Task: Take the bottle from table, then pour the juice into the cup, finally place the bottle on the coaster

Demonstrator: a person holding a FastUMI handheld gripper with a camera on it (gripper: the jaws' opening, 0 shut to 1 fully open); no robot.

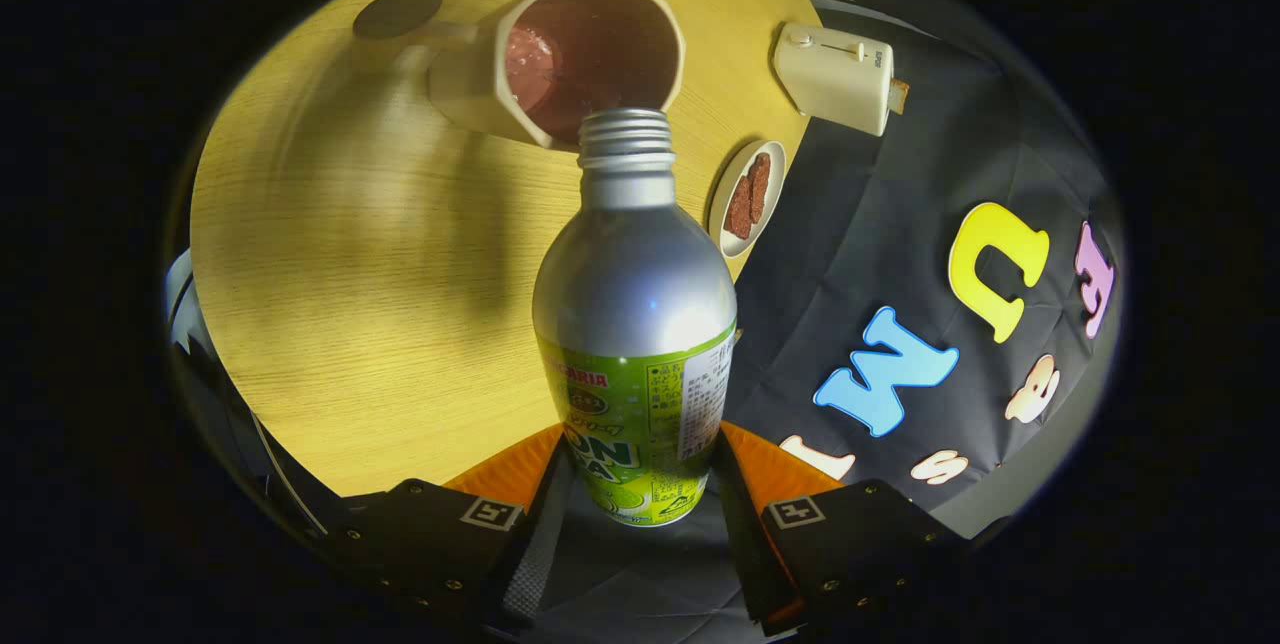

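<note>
Tongs [640, 484] clamp bottle [634, 324], its mouth at the cup [560, 59] rim

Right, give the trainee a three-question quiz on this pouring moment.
1. True or false: the fingers press on both sides of the bottle.
2. The bottle's open mouth points at: A the toaster, B the cup, C the plate of biscuits.
3. What flat dark round thing lies on the table beyond the cup?

Key: 1 true; 2 B; 3 the coaster.
</note>
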